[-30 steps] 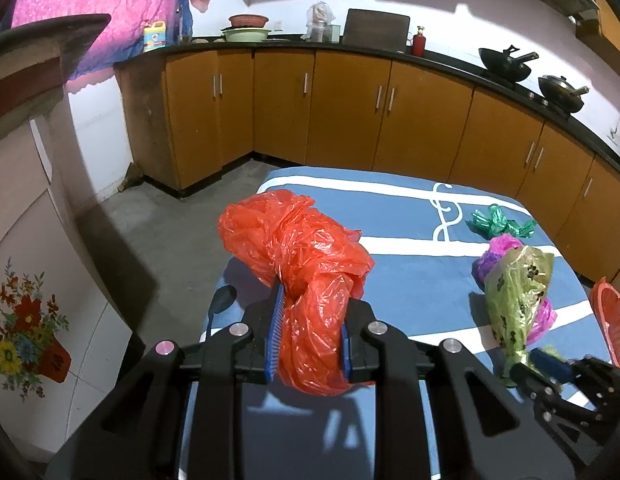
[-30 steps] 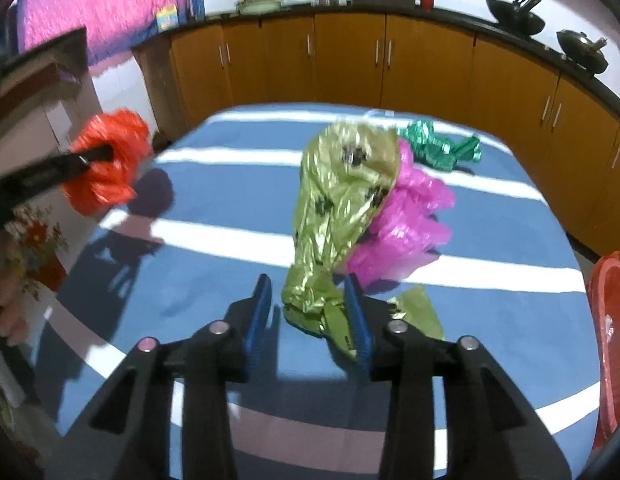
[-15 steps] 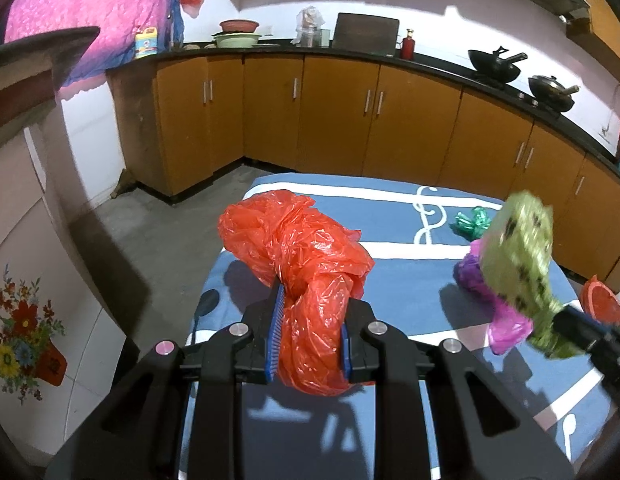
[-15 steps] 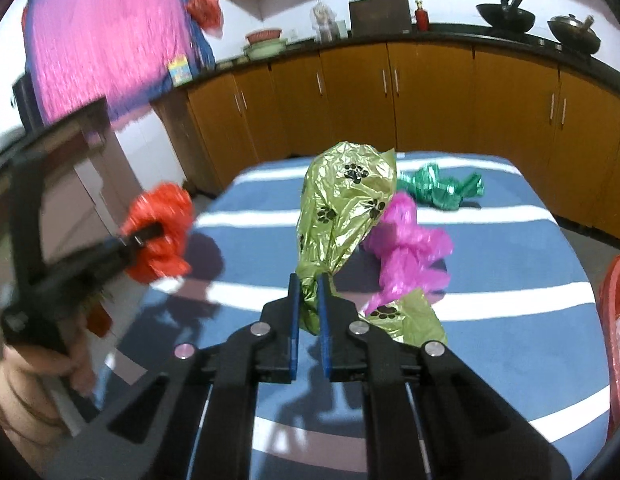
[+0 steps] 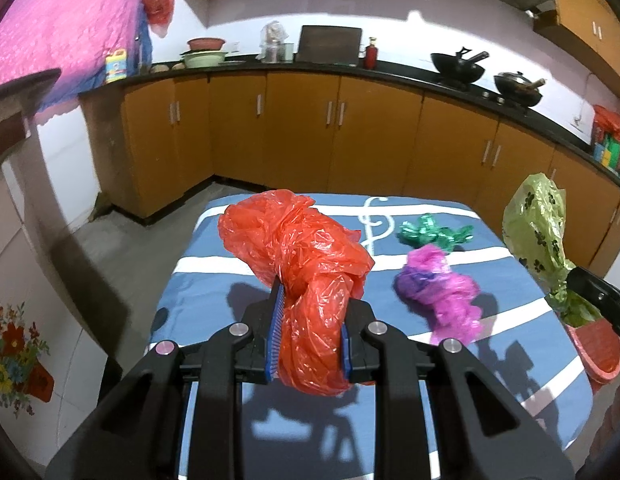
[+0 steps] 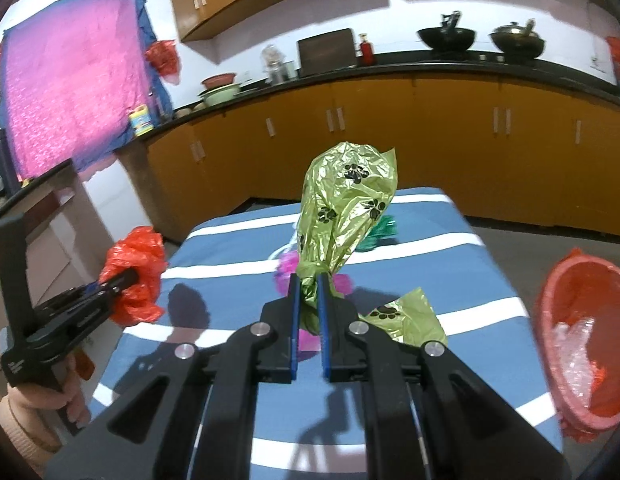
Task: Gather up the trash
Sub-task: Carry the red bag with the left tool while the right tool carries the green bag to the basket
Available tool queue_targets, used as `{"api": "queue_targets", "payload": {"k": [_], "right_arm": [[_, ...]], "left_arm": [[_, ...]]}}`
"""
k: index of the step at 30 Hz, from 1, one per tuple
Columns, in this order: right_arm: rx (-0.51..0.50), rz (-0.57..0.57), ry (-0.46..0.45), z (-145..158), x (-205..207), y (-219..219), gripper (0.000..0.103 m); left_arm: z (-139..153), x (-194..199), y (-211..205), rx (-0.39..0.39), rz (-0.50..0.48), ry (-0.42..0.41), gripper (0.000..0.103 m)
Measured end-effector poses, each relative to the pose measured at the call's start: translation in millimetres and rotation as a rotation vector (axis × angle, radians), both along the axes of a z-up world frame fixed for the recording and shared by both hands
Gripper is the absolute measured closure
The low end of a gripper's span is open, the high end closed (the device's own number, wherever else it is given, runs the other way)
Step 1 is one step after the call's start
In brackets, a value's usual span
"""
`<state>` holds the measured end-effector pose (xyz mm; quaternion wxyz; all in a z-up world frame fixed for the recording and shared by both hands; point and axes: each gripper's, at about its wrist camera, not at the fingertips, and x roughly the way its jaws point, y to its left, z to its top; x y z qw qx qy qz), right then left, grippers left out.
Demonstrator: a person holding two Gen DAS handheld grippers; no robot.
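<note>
My left gripper (image 5: 308, 320) is shut on a crumpled red plastic bag (image 5: 302, 252) and holds it above the near left of the blue striped table (image 5: 506, 344). My right gripper (image 6: 309, 296) is shut on a green paw-print bag (image 6: 344, 208), lifted above the table; it also shows in the left wrist view (image 5: 536, 224). A pink bag (image 5: 438, 292) and a dark green bag (image 5: 430, 234) lie on the table. A red basket (image 6: 582, 344) lined with a red bag stands at the table's right edge.
Wooden kitchen cabinets (image 5: 302, 136) with a black counter run behind the table. Woks (image 5: 458, 68) sit on the stove. A pink curtain (image 6: 70, 96) hangs at the left. A white cabinet with a flower decal (image 5: 14, 344) stands at the left.
My right gripper closed on the green paw-print bag, lifted it off the table and carried it toward the right, near the red basket. The left gripper rose slightly with the red bag.
</note>
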<state>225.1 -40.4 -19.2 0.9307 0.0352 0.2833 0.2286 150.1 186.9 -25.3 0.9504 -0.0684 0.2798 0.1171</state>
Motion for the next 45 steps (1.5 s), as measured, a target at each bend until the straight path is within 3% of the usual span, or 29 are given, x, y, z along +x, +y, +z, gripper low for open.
{"api": "queue_targets", "payload": {"k": [27,34,45], "right_arm": [[-0.034,-0.261,-0.051,-2.4,-5.8,-113.1,0.093],[-0.052,-0.351,-0.053,-4.8,-4.5,-156.4,0.093],[-0.054,-0.529,-0.008,-20.1,-0.3,-253.7,0.093]], "left_arm": [[16.7,24.5,-126.3,-0.002,-0.277,-0.042,0.08],[14.8,37.2,-174.4,-0.026,-0.372,-0.039,0.08],[1.1,58.8,-282.8,-0.047,-0.587,-0.02,0.08]]}}
